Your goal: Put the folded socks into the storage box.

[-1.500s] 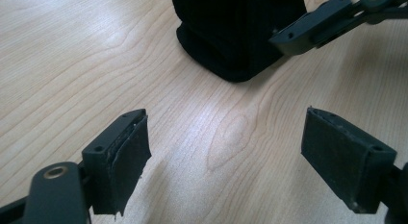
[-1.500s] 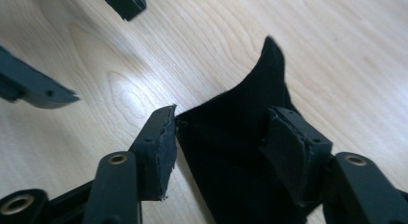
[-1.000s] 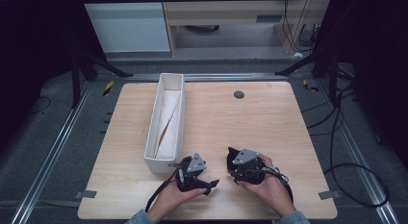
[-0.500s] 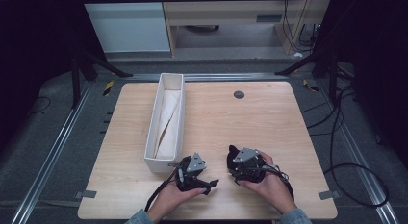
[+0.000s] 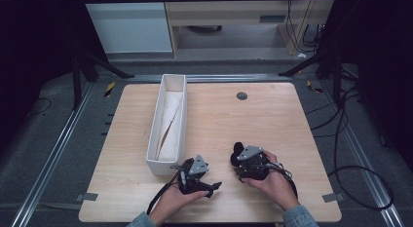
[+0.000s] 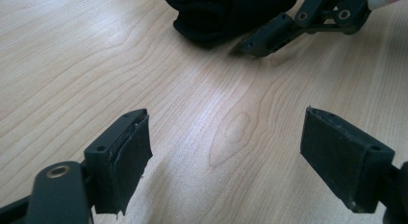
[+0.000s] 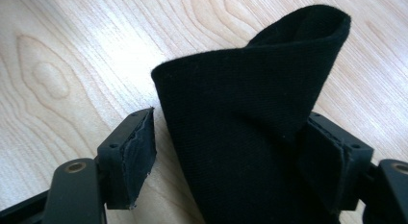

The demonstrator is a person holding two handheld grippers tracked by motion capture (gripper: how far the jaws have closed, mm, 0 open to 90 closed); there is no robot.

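One black cloth, folded, stands between jaws of my right claw on counter, near front edge, right of centre. Right jaws have just been opening; left pad clear of fabric, right pad touching or nearly, so I read no firm grip. Cloth's long axis runs away from claw along jaw line. My left claw wide, empty, just beside, pointing toward cloth. White tray further left.
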